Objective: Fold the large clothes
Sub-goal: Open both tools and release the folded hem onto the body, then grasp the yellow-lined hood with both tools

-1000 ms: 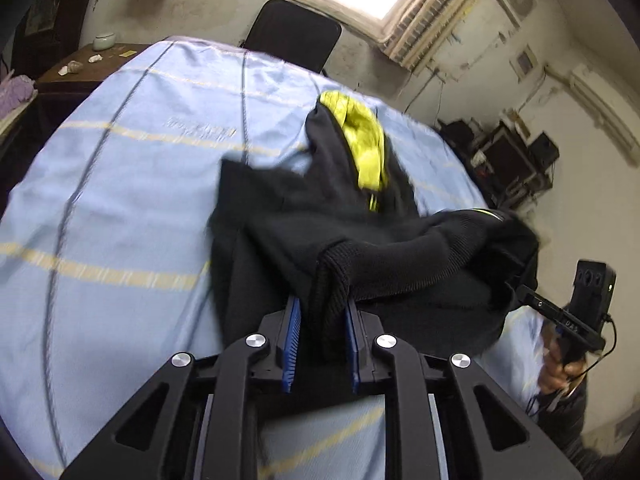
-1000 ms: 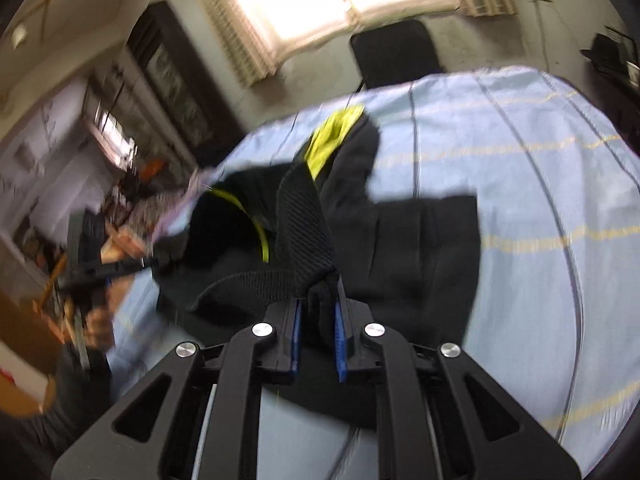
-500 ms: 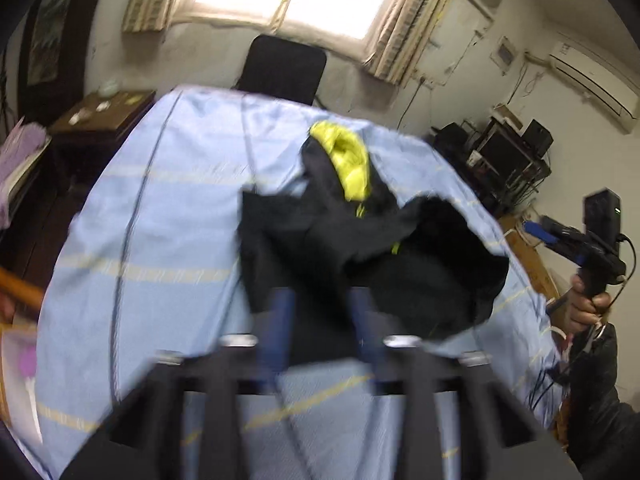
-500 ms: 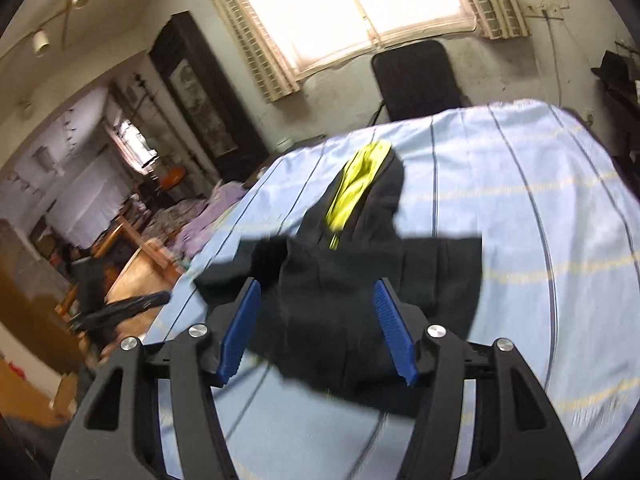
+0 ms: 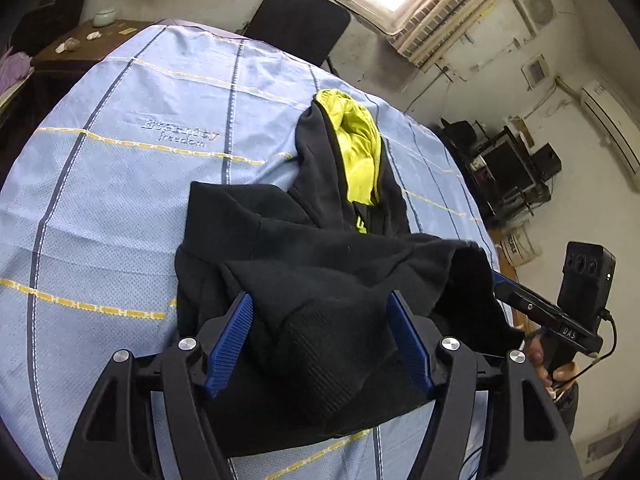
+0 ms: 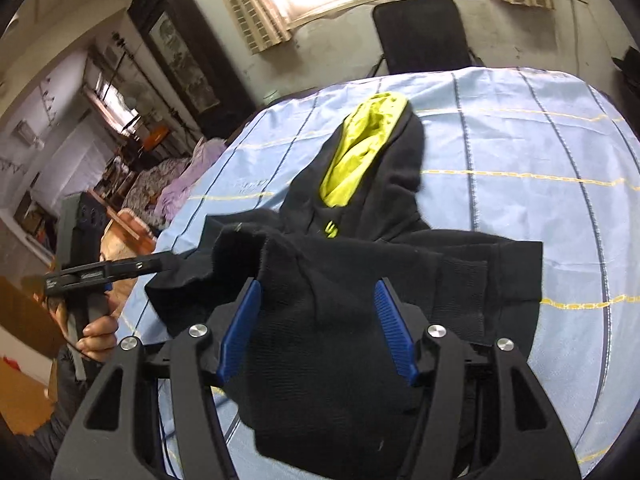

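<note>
A black hoodie (image 5: 320, 264) with a yellow-green hood lining (image 5: 356, 148) lies bunched on a light blue cloth-covered table (image 5: 120, 184). Its hood points to the far side. My left gripper (image 5: 320, 340) is open, its blue pads wide apart over the ribbed hem at the near edge. My right gripper (image 6: 316, 328) is open too, over the hoodie (image 6: 360, 280) at its near edge. The hood lining (image 6: 360, 148) shows in the right wrist view. Each gripper shows from the side in the other view, at the garment's edge.
A black chair (image 5: 296, 20) stands at the table's far side under a window. A dark side table (image 5: 80, 40) with small objects is at far left. Shelves with equipment (image 5: 508, 172) stand at right. Cabinets and clutter (image 6: 120, 160) fill the room's left side.
Both grippers were shut on the hoodie's ribbed hem one second ago. They have opened and let it drop onto the table, folded over the body.
</note>
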Motion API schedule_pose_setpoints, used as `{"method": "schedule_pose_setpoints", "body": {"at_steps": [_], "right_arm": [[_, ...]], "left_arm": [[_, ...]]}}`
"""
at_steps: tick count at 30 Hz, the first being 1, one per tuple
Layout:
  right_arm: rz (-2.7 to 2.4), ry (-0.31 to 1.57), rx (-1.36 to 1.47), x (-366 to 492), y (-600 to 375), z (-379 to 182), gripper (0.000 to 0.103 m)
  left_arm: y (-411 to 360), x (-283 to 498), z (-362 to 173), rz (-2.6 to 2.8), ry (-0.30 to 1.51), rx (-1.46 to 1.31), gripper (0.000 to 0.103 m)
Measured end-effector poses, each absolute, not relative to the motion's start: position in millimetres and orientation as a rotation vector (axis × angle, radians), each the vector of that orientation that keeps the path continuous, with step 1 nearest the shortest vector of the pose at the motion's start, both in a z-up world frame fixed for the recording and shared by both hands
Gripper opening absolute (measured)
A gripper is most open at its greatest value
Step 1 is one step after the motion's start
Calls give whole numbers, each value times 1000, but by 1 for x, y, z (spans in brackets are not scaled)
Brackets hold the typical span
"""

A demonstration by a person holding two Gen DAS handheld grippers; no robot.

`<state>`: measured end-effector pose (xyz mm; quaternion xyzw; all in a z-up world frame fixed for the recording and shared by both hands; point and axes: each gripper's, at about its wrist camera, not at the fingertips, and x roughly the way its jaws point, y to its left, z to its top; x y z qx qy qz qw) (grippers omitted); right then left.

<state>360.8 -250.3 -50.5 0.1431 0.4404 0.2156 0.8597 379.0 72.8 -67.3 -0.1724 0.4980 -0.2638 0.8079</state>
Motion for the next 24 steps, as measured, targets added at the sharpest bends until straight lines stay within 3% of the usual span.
{"method": "schedule_pose_setpoints", "body": {"at_steps": [2, 4, 5, 9, 10, 11, 13, 24], "right_arm": [[469, 935, 283, 357, -246, -53, 58], [477, 965, 259, 355, -240, -60, 58], [481, 985, 249, 354, -238, -65, 58], [500, 1038, 195, 346, -229, -84, 58], [498, 1038, 182, 342, -228, -86, 50], [494, 1038, 169, 340, -227, -87, 30], [501, 1053, 156, 332, -225, -88, 9], [651, 1018, 154, 191, -232, -28, 9]], "left_arm": [[71, 375, -68, -564, 1056, -349, 64], [70, 372, -70, -555, 1058, -326, 46], [70, 373, -72, -557, 1063, -328, 44], [76, 368, -77, -557, 1062, -330, 17], [78, 366, -77, -563, 1059, -334, 13], [79, 362, -75, -569, 1055, -335, 12], [82, 349, -71, -581, 1038, -323, 11], [128, 193, -40, -664, 1056, -304, 10]]}}
